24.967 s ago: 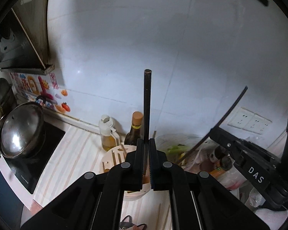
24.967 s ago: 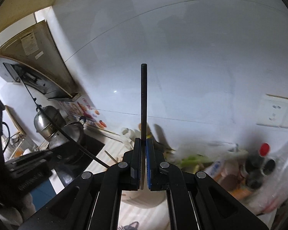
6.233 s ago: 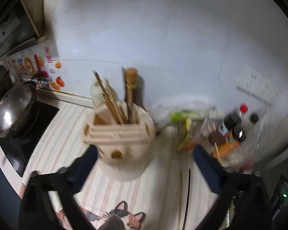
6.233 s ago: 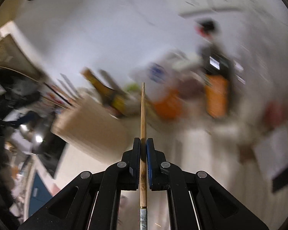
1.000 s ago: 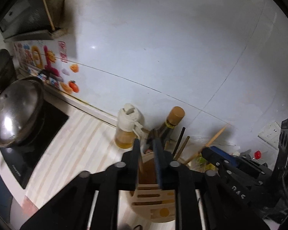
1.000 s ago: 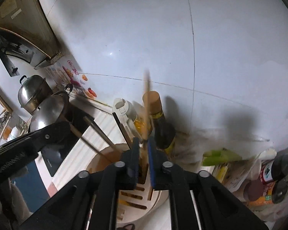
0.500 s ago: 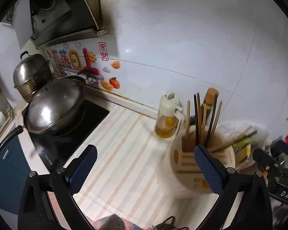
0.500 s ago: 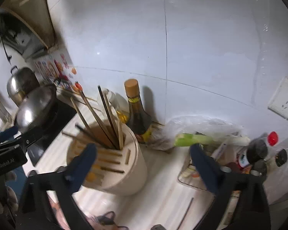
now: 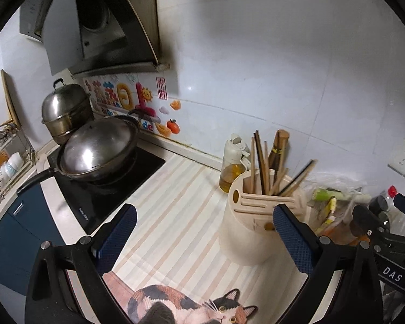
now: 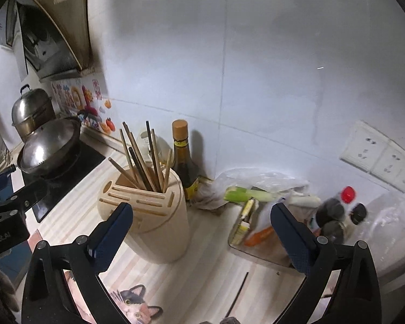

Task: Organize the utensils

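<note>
Both the left tool [image 9: 203,229] and the right tool [image 10: 201,225] are held spread wide, nothing gripped. The chopsticks [image 10: 143,159] are seen standing tilted in the round holder [image 10: 159,216] on the striped counter [image 9: 175,202], beside a dark bottle [image 10: 183,159]. One dark chopstick [image 10: 237,295] is left lying on the counter.

This was a home kitchen. A range hood [image 9: 94,24] hung over a black induction cooktop [image 9: 108,189] that carried a lidded wok [image 9: 97,148], with a steel steamer pot [image 9: 64,110] behind it. On the striped countertop [image 9: 175,216] stood an oil dispenser [image 9: 233,167], a dark sauce bottle [image 10: 183,159] and a chopstick holder [image 10: 154,216], beside leeks [image 10: 245,195] in a plastic bag.
</note>
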